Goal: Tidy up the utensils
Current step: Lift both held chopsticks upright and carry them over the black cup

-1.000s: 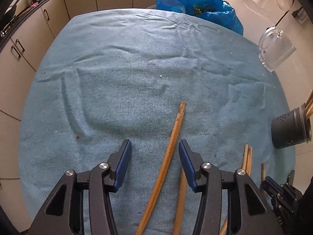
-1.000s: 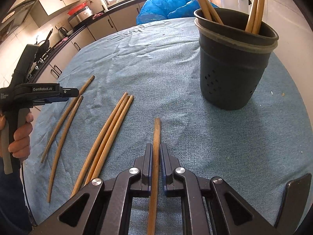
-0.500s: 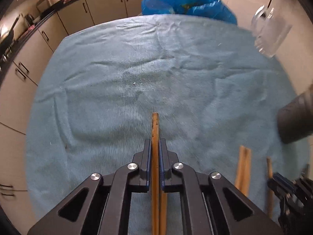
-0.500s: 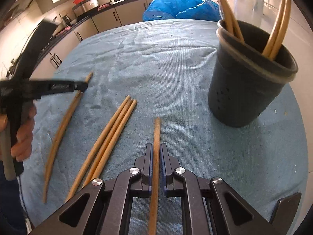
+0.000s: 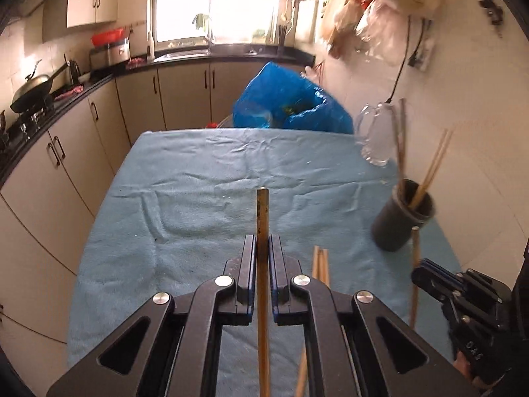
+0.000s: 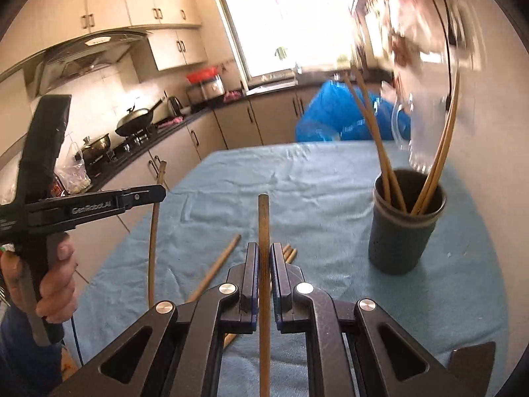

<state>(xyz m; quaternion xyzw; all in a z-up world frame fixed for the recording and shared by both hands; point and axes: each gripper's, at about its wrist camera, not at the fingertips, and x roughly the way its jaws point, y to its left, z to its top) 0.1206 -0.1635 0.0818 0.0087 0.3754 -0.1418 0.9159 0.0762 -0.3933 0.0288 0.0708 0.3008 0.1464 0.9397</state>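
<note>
- The left gripper (image 5: pixel 263 248) has its jaws pinched narrow on a wooden chopstick (image 5: pixel 263 211), whose tip juts forward past the fingertips, above the blue cloth (image 5: pixel 198 198).
- The right gripper (image 6: pixel 264 258) is likewise clamped on a second chopstick (image 6: pixel 263 221) that runs straight out between its fingers.
- Just left of the right fingers, loose chopsticks (image 6: pixel 216 268) lie on the cloth.
- Ahead and right of both grippers stands the dark holder cup (image 6: pixel 405 221), upright, with several chopsticks leaning in it.
- Beyond the cup sit a clear glass jug (image 5: pixel 377 135) and a blue plastic bag (image 5: pixel 287 102).
</note>
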